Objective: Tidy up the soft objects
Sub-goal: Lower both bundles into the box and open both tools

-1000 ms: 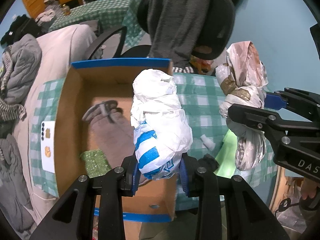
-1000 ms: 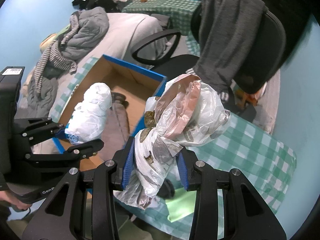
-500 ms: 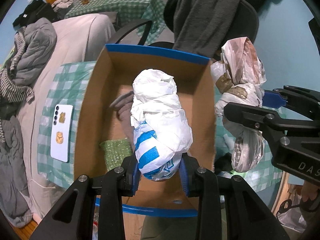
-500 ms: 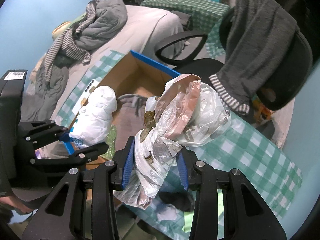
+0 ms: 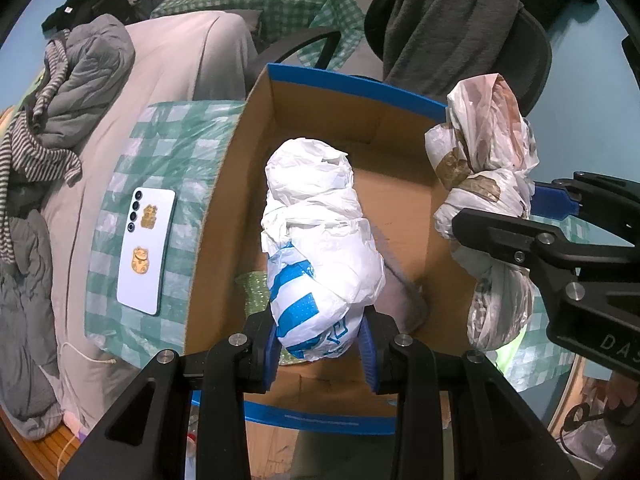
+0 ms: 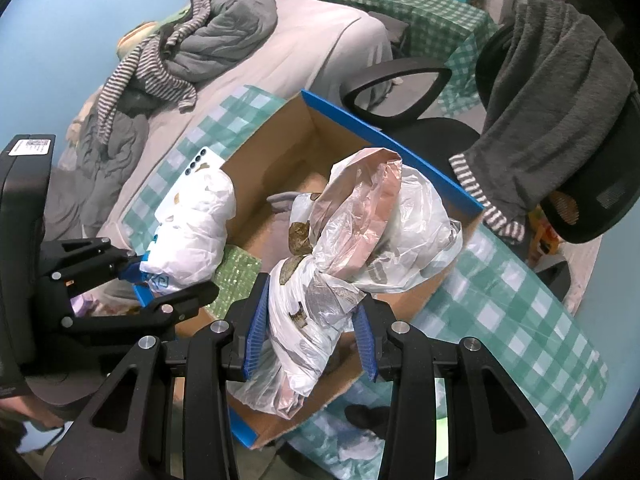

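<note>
Above the cardboard box [image 5: 224, 208], the left gripper [image 5: 320, 344] has its fingers clamped on a white bag [image 5: 320, 240]. Beside it, over the box's right wall, the right gripper [image 6: 310, 332] pinches a crinkled clear bag [image 6: 360, 248]. Both look light, squashy and slippery; grip mid-bundle.

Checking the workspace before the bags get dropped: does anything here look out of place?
Yes: a white phone lies face-down on the checked tablecloth right beside the cardboard box, an odd hard item among soft things. The left claw and right claw each grip a bundled plastic bag over the box.
</note>
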{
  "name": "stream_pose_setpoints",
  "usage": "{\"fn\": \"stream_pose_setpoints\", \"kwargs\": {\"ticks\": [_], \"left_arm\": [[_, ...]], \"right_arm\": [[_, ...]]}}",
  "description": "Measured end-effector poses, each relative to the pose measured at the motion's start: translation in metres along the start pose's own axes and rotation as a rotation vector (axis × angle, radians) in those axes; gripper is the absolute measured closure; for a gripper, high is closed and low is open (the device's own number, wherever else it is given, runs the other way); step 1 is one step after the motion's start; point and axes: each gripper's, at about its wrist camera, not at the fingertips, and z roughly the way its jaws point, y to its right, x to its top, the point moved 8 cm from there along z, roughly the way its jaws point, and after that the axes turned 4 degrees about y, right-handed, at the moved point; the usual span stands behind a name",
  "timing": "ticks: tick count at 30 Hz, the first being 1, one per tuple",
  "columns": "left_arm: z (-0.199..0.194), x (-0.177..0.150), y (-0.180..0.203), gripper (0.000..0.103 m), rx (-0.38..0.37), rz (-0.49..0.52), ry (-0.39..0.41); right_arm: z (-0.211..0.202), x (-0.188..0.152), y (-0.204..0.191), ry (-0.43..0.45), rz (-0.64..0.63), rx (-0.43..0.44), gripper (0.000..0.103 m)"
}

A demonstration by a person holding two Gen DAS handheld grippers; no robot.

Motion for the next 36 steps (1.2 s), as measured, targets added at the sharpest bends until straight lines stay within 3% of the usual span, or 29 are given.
{"fn": "stream_pose_setpoints", "kwargs": {"ticks": [14,17,19,22,36], "left_arm": [[0.009,-0.002,-0.013,0.068,-0.001,-0.019,-0.023],[0.01,-0.002,-0.014,0.064,0.002,-0.021,-0.022],[0.01,-0.002,-0.015,0.053,0.003,-0.023,-0.02],[0.008,-0.001,-0.017,0.047,0.011,-0.026,-0.01],[-0.01,-0.001,0.002,0.042,-0.001,0.009,0.017]], "right_arm": [[0.015,0.006,-0.009,-0.033,0.006,0.002,0.063],[0.018,0.005,-0.008,-0.046,0.007,-0.004,0.06],[0.017,0.006,-0.008,-0.043,0.006,-0.012,0.054],[0.015,0.005,-0.006,-0.035,0.007,-0.029,0.041],[-0.007,0.003,0.005,0.004,0.034,-0.071,0.039]]}}
